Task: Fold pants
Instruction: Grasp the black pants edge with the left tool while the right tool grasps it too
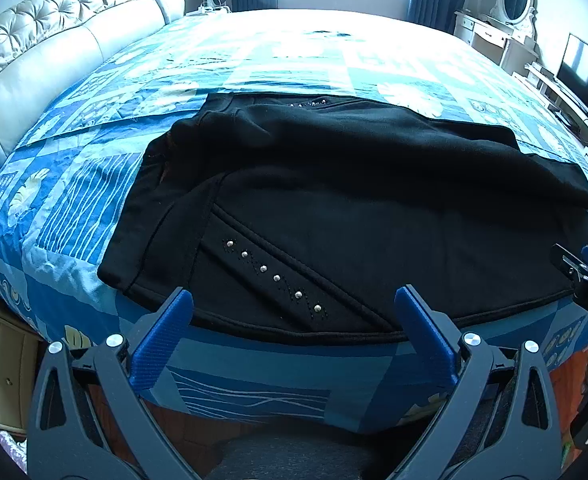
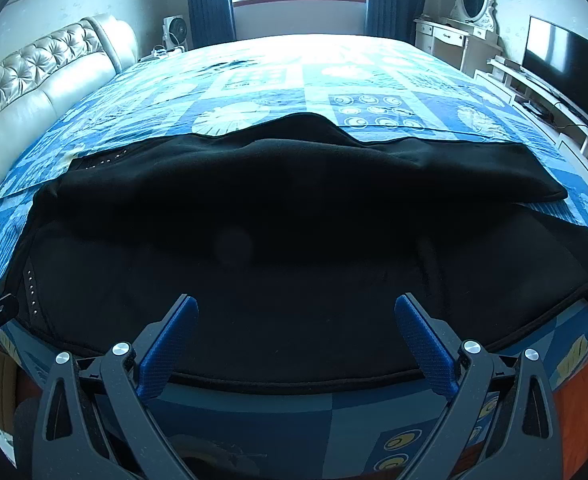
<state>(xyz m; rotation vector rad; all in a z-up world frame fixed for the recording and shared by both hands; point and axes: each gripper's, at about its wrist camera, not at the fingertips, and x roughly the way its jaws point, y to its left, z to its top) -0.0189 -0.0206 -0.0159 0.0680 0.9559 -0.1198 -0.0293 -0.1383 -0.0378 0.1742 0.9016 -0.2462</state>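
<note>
Black pants (image 1: 334, 208) lie folded over on the blue patterned bedspread (image 1: 94, 208), near the bed's front edge. A diagonal pocket seam with silver studs (image 1: 274, 278) faces me in the left wrist view. My left gripper (image 1: 294, 300) hovers open just before the pants' near hem, nothing between its blue fingers (image 1: 162, 340). In the right wrist view the pants (image 2: 294, 240) fill the middle, one layer doubled over the other. My right gripper (image 2: 296, 308) is open over the near hem, holding nothing. The right gripper's tip (image 1: 582, 268) shows at the left view's right edge.
A padded cream headboard (image 1: 46, 40) runs along the left. A dressing table with oval mirror (image 2: 470, 8) and a television (image 2: 566, 64) stand at the right. A fan (image 2: 174, 30) sits by the window. The bed's far half is bare bedspread.
</note>
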